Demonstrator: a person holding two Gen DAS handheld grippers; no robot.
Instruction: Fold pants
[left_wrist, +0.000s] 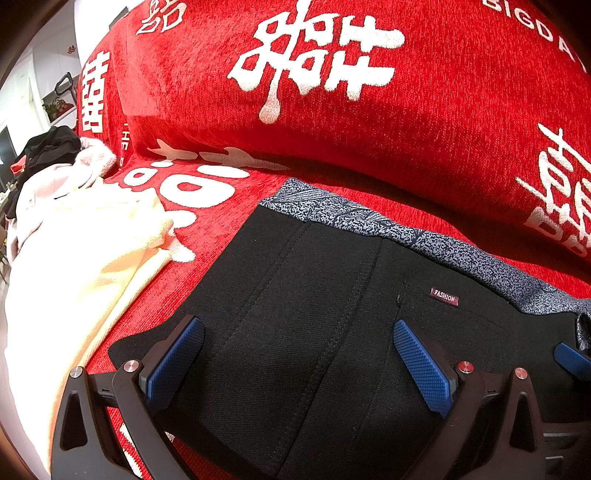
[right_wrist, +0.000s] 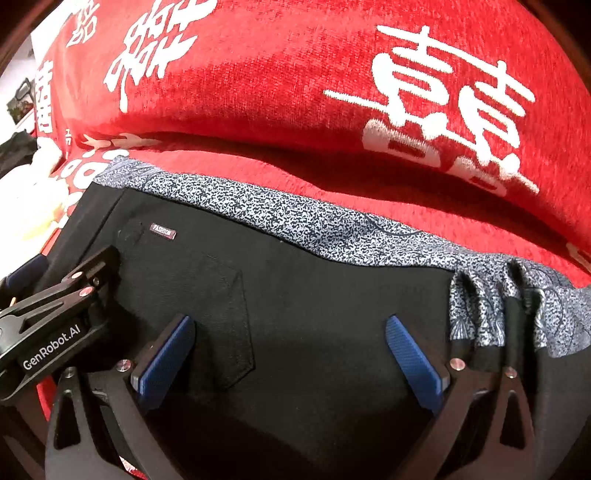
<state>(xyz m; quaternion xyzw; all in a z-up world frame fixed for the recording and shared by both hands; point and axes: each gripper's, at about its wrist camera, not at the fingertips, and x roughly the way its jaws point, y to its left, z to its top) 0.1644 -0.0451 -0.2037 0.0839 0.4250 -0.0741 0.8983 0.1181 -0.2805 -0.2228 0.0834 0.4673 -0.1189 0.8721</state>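
Black pants lay already folded compact beneath both grippers, left gripper and right gripper spread apart, holding nothing, perhaps only tidying left.

A sofa seat covered in red cloth with white characters is seen; black pants and a cream garment are laid directly on it.

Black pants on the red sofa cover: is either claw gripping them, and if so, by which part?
Neither. The left claw and right claw both stand open over the black pants, with nothing between their blue pads.
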